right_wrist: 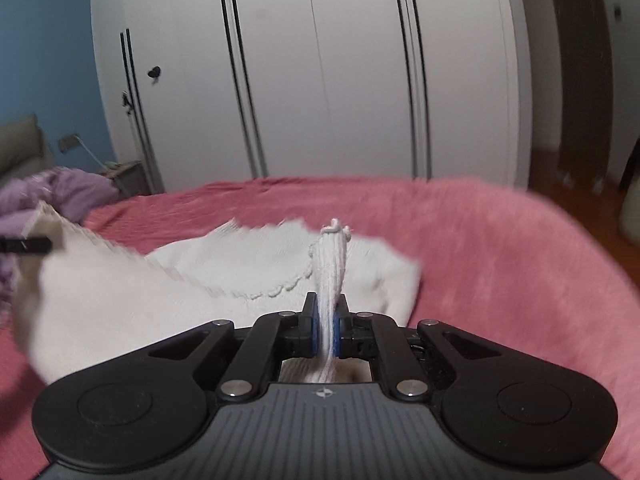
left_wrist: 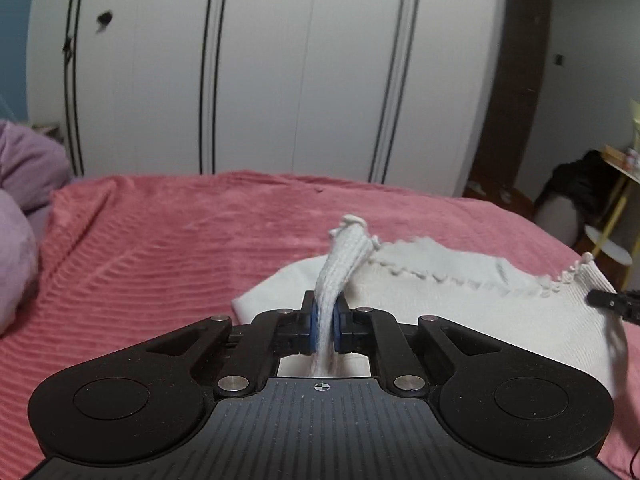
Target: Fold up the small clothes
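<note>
A small white knit garment [left_wrist: 460, 300] with a scalloped edge lies on the pink bedspread [left_wrist: 160, 248]. My left gripper [left_wrist: 325, 330] is shut on one bunched corner of it, and the ribbed cloth sticks up between the blue pads [left_wrist: 314, 330]. My right gripper [right_wrist: 328, 332] is shut on the opposite corner of the same white garment [right_wrist: 132, 292]. The cloth hangs lifted between the two grips. The right gripper's tip [left_wrist: 612, 302] shows at the right edge of the left wrist view, and the left gripper's tip [right_wrist: 26, 245] at the left edge of the right wrist view.
A white wardrobe [left_wrist: 260, 68] with dark vertical lines stands behind the bed. Purple bedding [left_wrist: 24, 184] is piled at the left. At the far right are a yellow-legged stand [left_wrist: 616, 200] and dark clothing [left_wrist: 580, 188] on a wooden floor [right_wrist: 580, 208].
</note>
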Tool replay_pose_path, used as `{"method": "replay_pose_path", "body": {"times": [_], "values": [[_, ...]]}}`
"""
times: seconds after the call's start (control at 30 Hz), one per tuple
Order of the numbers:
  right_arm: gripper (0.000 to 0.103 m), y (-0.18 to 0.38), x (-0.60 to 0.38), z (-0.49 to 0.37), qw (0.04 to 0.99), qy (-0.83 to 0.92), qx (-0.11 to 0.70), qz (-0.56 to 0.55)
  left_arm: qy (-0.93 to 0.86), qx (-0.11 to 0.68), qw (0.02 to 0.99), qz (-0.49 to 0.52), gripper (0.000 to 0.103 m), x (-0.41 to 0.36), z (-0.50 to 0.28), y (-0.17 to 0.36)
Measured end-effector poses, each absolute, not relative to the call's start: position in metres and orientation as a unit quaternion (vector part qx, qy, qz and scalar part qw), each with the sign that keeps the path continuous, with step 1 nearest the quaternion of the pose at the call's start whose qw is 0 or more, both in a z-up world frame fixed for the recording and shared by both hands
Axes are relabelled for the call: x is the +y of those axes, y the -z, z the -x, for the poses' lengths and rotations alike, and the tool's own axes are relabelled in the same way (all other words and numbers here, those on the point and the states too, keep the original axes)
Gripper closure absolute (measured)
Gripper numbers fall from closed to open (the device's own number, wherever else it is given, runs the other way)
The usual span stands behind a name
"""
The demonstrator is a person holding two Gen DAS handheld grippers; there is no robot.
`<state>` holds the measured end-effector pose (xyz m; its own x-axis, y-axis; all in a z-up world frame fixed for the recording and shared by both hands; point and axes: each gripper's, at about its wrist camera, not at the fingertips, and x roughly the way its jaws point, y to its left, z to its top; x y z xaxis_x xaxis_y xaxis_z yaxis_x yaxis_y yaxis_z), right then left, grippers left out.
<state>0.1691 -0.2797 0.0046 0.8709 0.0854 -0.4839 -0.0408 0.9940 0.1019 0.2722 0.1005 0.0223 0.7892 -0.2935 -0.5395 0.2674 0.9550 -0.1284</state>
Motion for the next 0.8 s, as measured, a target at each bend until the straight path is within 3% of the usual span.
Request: {"method": "replay_pose_path", "body": {"times": [0.3, 0.43, 0.5, 0.57, 0.8], "values": [[0.097, 0.033, -0.289, -0.238, 0.952, -0.023, 0.303, -0.045, 0.115, 0.353, 0.927, 0.045, 0.092, 0.096, -0.322, 0.041], [0.091, 0.045, -0.301, -0.249, 0.935, -0.055, 0.338, -0.087, 0.150, 0.372, 0.916, 0.034, 0.073, 0.084, -0.329, 0.054], [0.091, 0.045, -0.300, -0.254, 0.933, -0.076, 0.342, -0.084, 0.146, 0.380, 0.913, 0.010, 0.092, 0.075, -0.332, 0.054], [0.097, 0.044, -0.298, -0.257, 0.930, -0.090, 0.347, -0.081, 0.141, 0.378, 0.915, 0.012, 0.094, 0.074, -0.333, 0.048], [0.097, 0.024, -0.312, -0.273, 0.949, -0.078, 0.296, -0.075, 0.097, 0.305, 0.947, 0.013, 0.094, 0.065, -0.348, 0.003]]}}
